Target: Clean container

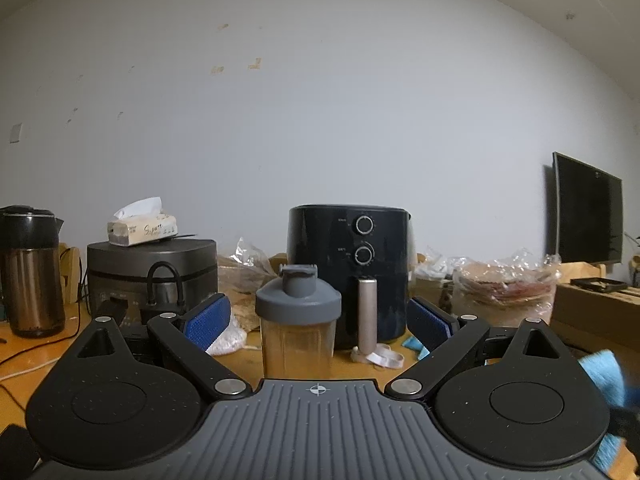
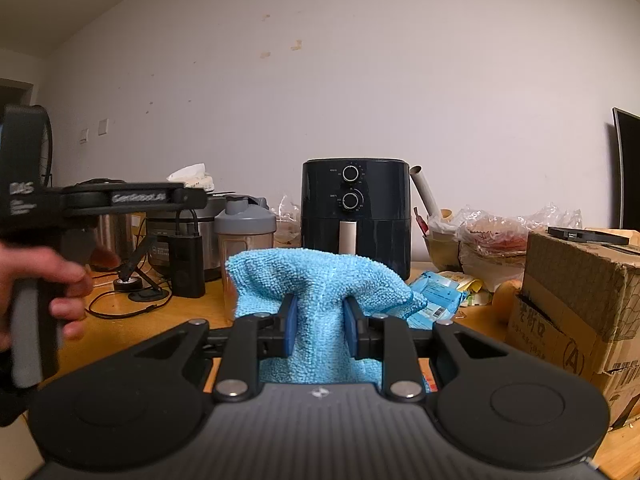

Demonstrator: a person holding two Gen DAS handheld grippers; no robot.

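Note:
A clear shaker bottle (image 1: 297, 326) with a grey flip-top lid stands upright on the wooden table, straight ahead of my left gripper (image 1: 318, 322). That gripper is open, its blue pads wide on either side of the bottle and not touching it. My right gripper (image 2: 319, 326) is shut on a light blue microfibre cloth (image 2: 320, 280), which bunches up above the pads. The bottle also shows in the right wrist view (image 2: 245, 232), behind the cloth to the left. The cloth's edge shows at the far right of the left wrist view (image 1: 604, 376).
A black air fryer (image 1: 350, 272) stands close behind the bottle. A rice cooker (image 1: 152, 276) with a tissue pack and a kettle (image 1: 30, 272) stand to the left. Wrapped plates (image 1: 506, 292), snack packets (image 2: 440, 292) and a cardboard box (image 2: 576, 300) lie to the right. Cables and a power bank (image 2: 188, 264) sit left.

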